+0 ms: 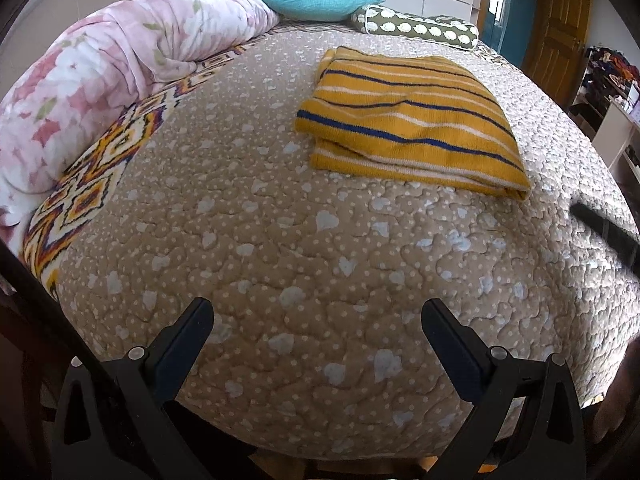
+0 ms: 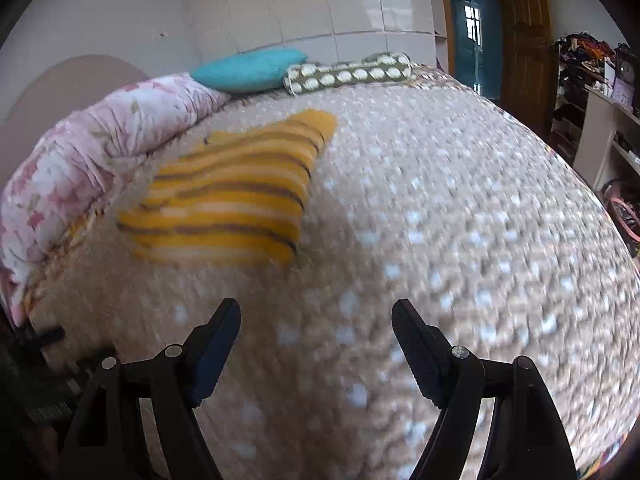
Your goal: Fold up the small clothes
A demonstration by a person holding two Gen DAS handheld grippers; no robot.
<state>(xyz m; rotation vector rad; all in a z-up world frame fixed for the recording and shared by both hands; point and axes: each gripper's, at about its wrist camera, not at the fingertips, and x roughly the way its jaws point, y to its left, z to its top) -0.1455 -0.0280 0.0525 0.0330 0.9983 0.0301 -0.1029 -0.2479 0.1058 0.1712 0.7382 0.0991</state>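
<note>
Beige quilted bedspread [image 1: 280, 240] fills both views; the yellow striped garment [image 1: 408, 120] lies folded on it, well ahead of my left gripper [image 1: 318, 316] and right gripper [image 2: 316, 316], both spread apart and empty. Folding looks finished; next I'd judge tidying or fetching another piece. No writing is legible.

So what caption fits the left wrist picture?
Open left gripper above the bed quilt, folded yellow striped top lying ahead.
</note>
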